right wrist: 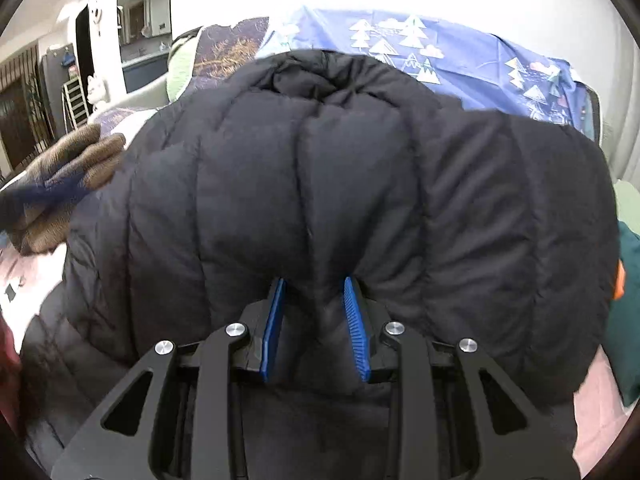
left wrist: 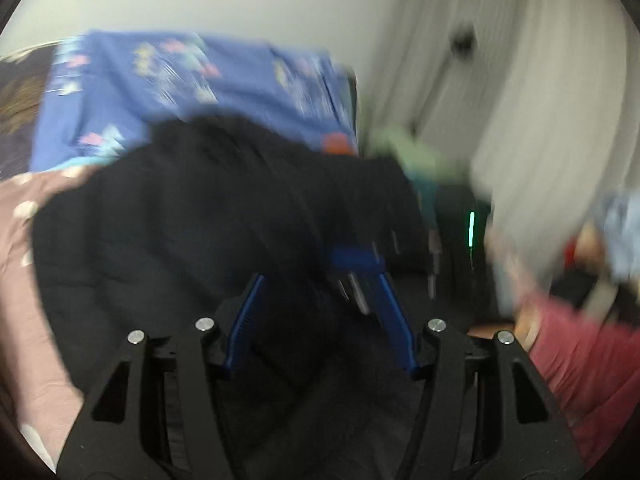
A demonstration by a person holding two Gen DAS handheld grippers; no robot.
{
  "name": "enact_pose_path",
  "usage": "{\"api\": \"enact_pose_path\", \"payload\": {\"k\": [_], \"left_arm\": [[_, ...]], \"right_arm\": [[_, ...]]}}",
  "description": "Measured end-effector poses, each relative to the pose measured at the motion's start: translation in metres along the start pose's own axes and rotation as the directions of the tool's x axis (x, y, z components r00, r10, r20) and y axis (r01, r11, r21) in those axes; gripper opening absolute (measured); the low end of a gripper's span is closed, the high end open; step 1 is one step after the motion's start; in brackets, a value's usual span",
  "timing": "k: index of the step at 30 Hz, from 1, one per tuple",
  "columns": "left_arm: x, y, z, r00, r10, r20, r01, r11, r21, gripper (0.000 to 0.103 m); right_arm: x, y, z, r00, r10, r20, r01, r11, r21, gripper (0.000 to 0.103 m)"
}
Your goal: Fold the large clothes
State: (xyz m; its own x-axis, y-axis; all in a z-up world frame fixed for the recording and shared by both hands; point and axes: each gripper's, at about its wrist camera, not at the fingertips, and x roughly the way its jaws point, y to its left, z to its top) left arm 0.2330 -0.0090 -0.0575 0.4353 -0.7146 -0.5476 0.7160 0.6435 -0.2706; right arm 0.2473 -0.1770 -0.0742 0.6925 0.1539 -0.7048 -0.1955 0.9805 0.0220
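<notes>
So my right gripper is pinched on a fold of the black quilted puffer jacket, which bulges ahead of it across the bed. Left gripper is too blurry; jacket's between its blue pads, grip unclear.

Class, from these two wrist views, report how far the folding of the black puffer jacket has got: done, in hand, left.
Done: no finished fold shows; the black puffer jacket lies bunched on the bed. In hand: the right gripper pinches a ridge of its quilting; the left gripper has jacket fabric between its fingers, but blur hides whether it grips. Left: flattening and folding the jacket.
</notes>
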Motion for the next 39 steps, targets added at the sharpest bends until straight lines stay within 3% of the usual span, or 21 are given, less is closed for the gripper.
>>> {"api": "enact_pose_path", "payload": {"k": [3, 6, 9, 13, 16, 18, 19, 24, 32, 35, 39], "left_arm": [[0.048, -0.011, -0.018, 0.978, 0.054, -0.200, -0.041, 0.997, 0.069, 0.045], [0.072, -0.005, -0.031, 0.939, 0.168, -0.299, -0.141, 0.984, 0.112, 0.040], [0.073, 0.011, -0.028, 0.924, 0.256, -0.284, -0.242, 0.967, 0.086, 0.035], [0.055, 0.034, -0.017, 0.908, 0.365, -0.205, -0.369, 0.929, 0.023, 0.035], [0.038, 0.047, -0.012, 0.937, 0.312, -0.160, -0.328, 0.941, -0.085, 0.038], [0.030, 0.048, -0.012, 0.952, 0.262, -0.160, -0.281, 0.953, -0.109, 0.060], [0.025, 0.044, -0.014, 0.950, 0.266, -0.166, -0.285, 0.953, -0.106, 0.062], [-0.002, 0.023, -0.027, 0.908, 0.370, -0.195, -0.385, 0.922, -0.040, 0.068], [-0.068, 0.011, -0.052, 0.880, 0.437, -0.187, -0.460, 0.882, -0.103, 0.077], [-0.093, 0.002, -0.082, 0.876, 0.438, -0.202, -0.467, 0.874, -0.132, 0.082], [-0.129, 0.001, -0.136, 0.851, 0.462, -0.250, -0.513, 0.834, -0.202, 0.087]], "right_arm": [[0.005, -0.014, 0.012, 0.999, 0.038, 0.006, -0.038, 0.997, 0.073, 0.030], [-0.004, -0.022, 0.011, 0.998, 0.059, 0.011, -0.060, 0.991, 0.116, 0.030], [-0.023, -0.019, 0.006, 0.999, 0.027, 0.034, -0.030, 0.996, 0.082, 0.030], [-0.059, -0.026, -0.015, 0.999, -0.010, 0.034, 0.008, 0.998, 0.060, 0.031], [-0.089, -0.047, -0.041, 0.998, -0.054, 0.021, 0.052, 0.993, 0.105, 0.035], [-0.106, -0.065, -0.059, 0.997, -0.078, 0.008, 0.075, 0.986, 0.151, 0.040], [-0.114, -0.073, -0.068, 0.996, -0.091, -0.001, 0.090, 0.981, 0.172, 0.041], [-0.149, -0.109, -0.113, 0.991, -0.133, -0.024, 0.135, 0.945, 0.298, 0.041], [-0.183, -0.118, -0.170, 0.992, -0.106, -0.076, 0.126, 0.926, 0.355, 0.050], [-0.191, -0.120, -0.192, 0.991, -0.073, -0.108, 0.109, 0.919, 0.380, 0.052], [-0.204, -0.120, -0.216, 0.993, -0.030, -0.112, 0.074, 0.905, 0.420, 0.053]]}}
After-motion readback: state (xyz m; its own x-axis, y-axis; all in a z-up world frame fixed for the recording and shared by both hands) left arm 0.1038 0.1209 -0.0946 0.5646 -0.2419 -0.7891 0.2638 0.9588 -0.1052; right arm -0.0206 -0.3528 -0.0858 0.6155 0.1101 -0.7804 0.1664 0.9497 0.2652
